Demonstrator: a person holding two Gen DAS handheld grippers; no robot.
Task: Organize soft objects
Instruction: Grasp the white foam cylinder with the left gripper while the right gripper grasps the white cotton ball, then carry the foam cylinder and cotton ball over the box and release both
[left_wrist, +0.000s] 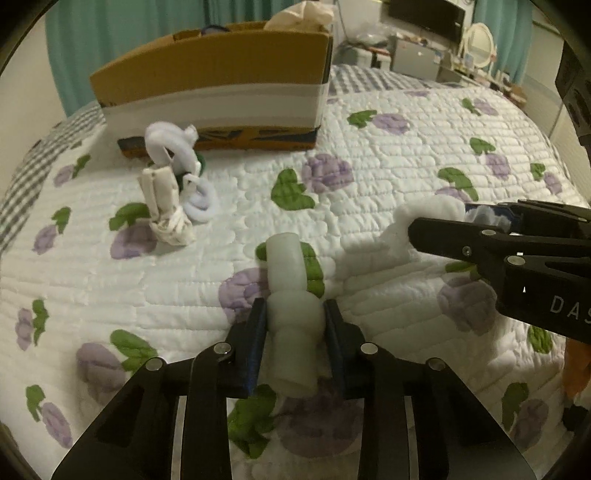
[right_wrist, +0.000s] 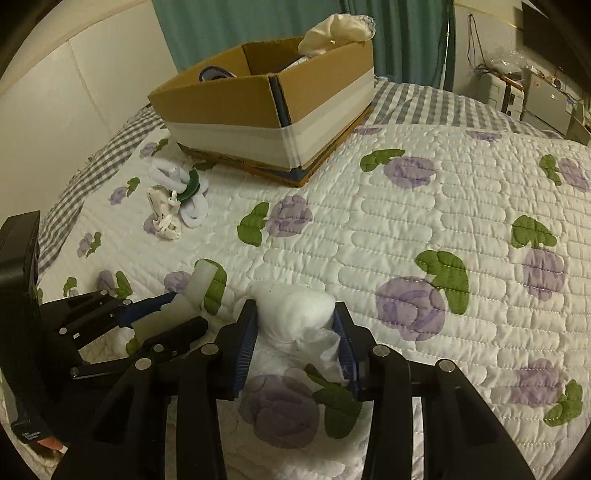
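My left gripper (left_wrist: 294, 314) is shut on a white foam roll (left_wrist: 288, 273), squeezed at its waist, just above the floral quilt. It also shows in the right wrist view (right_wrist: 184, 314), with the foam roll (right_wrist: 201, 282). My right gripper (right_wrist: 295, 317) is shut on a fluffy white soft ball (right_wrist: 295, 308). In the left wrist view that gripper (left_wrist: 443, 225) comes in from the right with the white ball (left_wrist: 428, 214). A pile of white soft rings and a knotted cloth (left_wrist: 173, 184) lies near a cardboard box (left_wrist: 221, 85).
The cardboard box (right_wrist: 266, 110) stands open at the far side of the bed, with cream cloth (right_wrist: 336, 29) and other items inside. The quilt (right_wrist: 443, 206) stretches to the right. Furniture and a mirror (left_wrist: 478, 42) stand beyond the bed.
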